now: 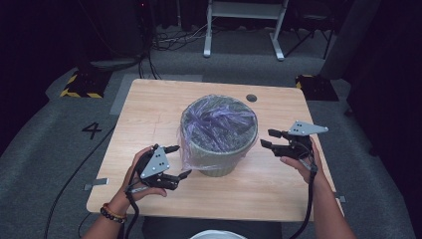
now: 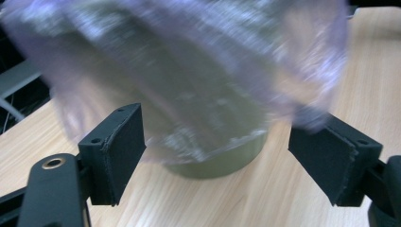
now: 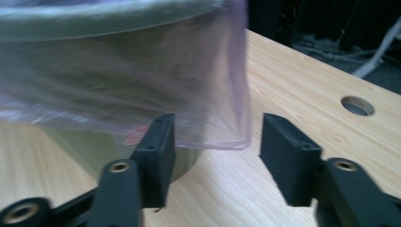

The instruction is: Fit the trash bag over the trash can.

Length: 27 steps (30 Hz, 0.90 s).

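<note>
A pale green waste bin (image 1: 219,162) stands in the middle of the wooden table (image 1: 149,124). A thin purple plastic bag (image 1: 219,122) lines it and hangs over the rim. My left gripper (image 1: 178,162) is open just left of the bin's base, with the bag's hanging edge (image 2: 198,94) close in front of its jaws. On the bin's other side my right gripper (image 1: 269,139) is open, apart from the bin. The bag's hem (image 3: 208,123) hangs just ahead of its jaws, and nothing is between them.
A round cable hole (image 1: 251,98) sits near the table's far edge, also visible as the hole (image 3: 358,106) in the right gripper view. Cables trail from both grippers off the near edge. A white desk frame (image 1: 244,25) stands on the floor beyond.
</note>
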Available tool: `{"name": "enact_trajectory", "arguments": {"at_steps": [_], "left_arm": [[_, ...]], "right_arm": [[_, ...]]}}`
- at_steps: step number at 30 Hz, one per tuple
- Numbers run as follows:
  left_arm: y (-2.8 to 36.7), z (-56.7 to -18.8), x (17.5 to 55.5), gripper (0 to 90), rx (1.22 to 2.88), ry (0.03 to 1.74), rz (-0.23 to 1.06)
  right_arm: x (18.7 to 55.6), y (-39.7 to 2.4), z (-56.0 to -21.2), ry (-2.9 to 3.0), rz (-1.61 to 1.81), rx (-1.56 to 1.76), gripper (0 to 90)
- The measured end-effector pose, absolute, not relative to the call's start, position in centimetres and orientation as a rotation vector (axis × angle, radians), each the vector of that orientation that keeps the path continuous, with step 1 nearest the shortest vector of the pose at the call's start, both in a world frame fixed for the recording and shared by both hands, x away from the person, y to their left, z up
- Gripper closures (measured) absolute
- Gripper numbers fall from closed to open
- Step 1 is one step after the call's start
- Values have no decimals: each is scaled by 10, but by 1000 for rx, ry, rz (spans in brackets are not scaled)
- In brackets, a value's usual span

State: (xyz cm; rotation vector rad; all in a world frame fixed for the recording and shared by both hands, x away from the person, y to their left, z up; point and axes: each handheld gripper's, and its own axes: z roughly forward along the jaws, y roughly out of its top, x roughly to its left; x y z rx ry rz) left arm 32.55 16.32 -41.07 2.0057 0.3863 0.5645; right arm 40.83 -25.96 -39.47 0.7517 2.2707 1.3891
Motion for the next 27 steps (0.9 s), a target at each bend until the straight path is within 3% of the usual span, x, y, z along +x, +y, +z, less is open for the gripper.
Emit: {"name": "enact_trajectory", "arguments": {"at_steps": [7,10,13,17,19,27], "left_arm": [[148,-413,328,211,1986,415,606],[149,-411,329,367,1967,415,613],[151,-408,328,614,1975,393,643],[153,-408,332,870,1998,358,623],[153,-410,334,900,2014,355,598],[157,-433,348,900,2119,376,546]], "right_arm": [[393,-245,-406,2298,1352,547,346],[393,-234,-412,2302,1277,514,353],[395,-226,-416,2272,1204,532,452],[398,-222,-419,2250,1189,516,762],[400,-220,-421,2261,1161,504,891],[402,-223,-435,2332,1156,515,900]]}}
